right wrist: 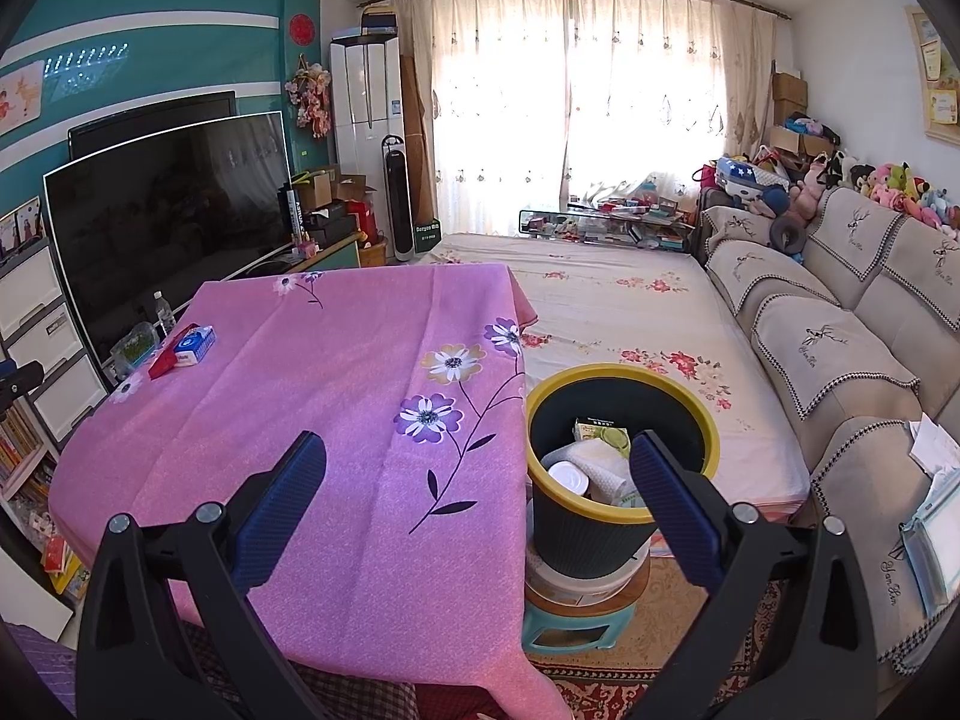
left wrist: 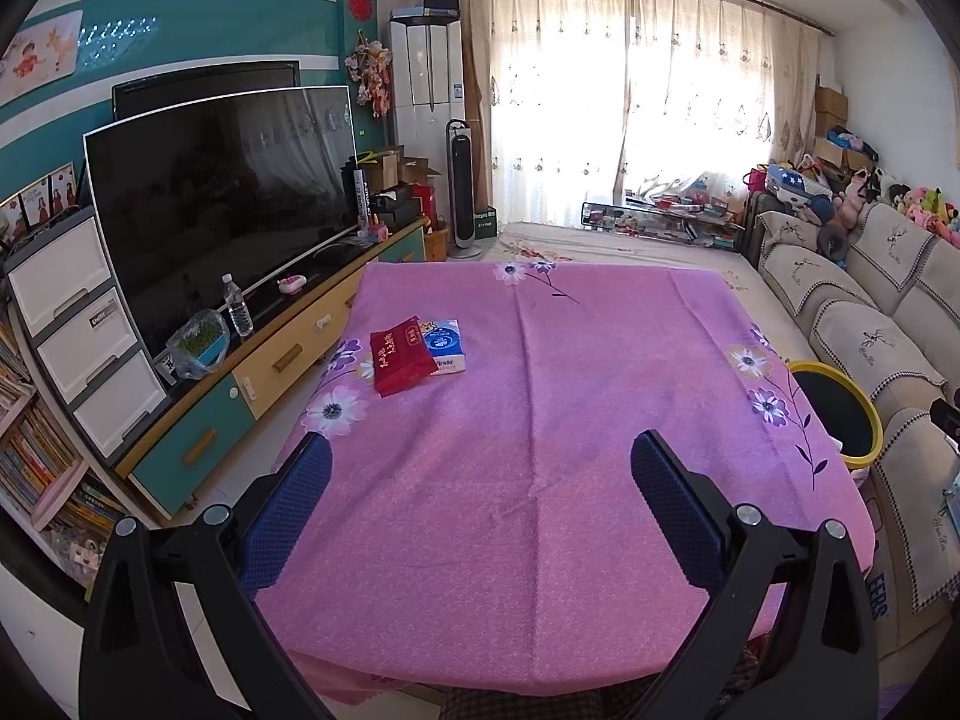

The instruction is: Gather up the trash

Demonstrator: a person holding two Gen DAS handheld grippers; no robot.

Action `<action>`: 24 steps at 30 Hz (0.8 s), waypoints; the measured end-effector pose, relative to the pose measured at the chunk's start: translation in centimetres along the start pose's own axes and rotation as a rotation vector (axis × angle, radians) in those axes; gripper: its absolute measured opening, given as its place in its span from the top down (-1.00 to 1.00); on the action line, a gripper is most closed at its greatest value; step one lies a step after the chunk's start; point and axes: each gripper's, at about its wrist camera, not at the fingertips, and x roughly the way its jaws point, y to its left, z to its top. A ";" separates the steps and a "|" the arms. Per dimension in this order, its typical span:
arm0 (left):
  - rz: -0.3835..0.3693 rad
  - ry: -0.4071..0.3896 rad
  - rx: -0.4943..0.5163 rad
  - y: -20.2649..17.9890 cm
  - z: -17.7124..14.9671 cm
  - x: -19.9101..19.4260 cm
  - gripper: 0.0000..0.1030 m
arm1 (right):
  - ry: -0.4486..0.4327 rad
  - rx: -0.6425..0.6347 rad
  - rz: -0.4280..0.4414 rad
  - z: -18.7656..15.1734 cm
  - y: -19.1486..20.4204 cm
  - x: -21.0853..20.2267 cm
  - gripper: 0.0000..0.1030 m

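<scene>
A green carton [right wrist: 594, 429], white cup [right wrist: 567, 476] and paper were seen inside the yellow-rimmed bin [right wrist: 708, 420] beside the pink-clothed table [right wrist: 336, 372]; both the left gripper [left wrist: 480, 462] and the right gripper [right wrist: 477, 462] were spread wide, empty.

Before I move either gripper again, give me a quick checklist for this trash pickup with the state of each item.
1. Left gripper open and empty: ok.
2. Right gripper open and empty: ok.
3. Trash bin within view beside the table, opening unobstructed: ok; it already holds a carton, a cup and some wrappers.
4. Loose trash left on the pink tablecloth: cannot tell; only a red pouch and a blue tissue pack lie there.
5. Bin stable on its stacked stand: cannot tell.
</scene>
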 end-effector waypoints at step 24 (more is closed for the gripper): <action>-0.017 0.011 -0.003 -0.3 0.1 0.3 -0.91 | 0.002 -0.001 0.001 0.1 0.0 0.0 -0.87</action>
